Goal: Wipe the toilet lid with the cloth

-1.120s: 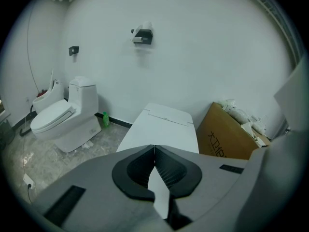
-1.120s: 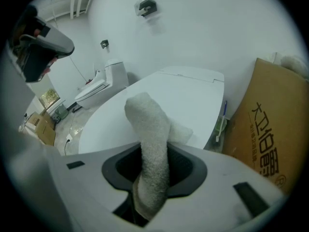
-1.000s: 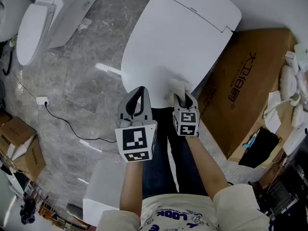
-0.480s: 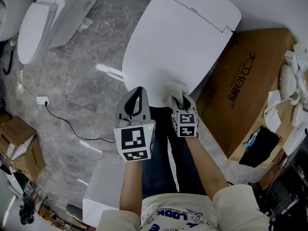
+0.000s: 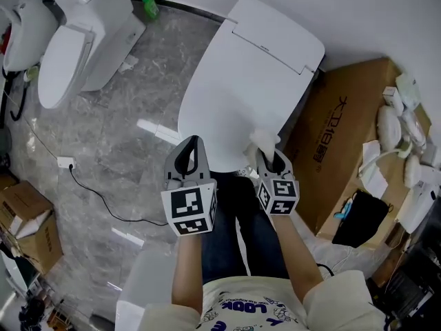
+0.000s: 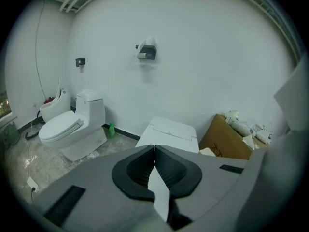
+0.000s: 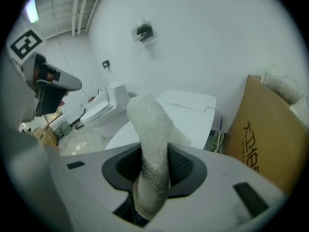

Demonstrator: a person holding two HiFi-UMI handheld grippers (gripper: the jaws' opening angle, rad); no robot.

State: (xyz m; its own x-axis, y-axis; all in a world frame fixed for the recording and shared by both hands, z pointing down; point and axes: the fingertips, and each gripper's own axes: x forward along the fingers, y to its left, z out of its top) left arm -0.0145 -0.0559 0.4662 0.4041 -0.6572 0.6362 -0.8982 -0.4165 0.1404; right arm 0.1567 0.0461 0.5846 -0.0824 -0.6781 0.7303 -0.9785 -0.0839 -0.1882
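My right tongs [image 5: 270,158] pinched the bunched white cloth [image 5: 260,141] at the toilet lid [image 5: 241,74] edge; left tongs [image 5: 192,150] closed on nothing; a hard drag could pull the white cloth free.

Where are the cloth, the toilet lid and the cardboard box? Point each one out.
cloth [image 7: 150,129]: right gripper view, its rolled middle.
toilet lid [image 5: 241,81]: head view, the centre of its flat top.
cardboard box [image 5: 337,133]: head view, its printed face.
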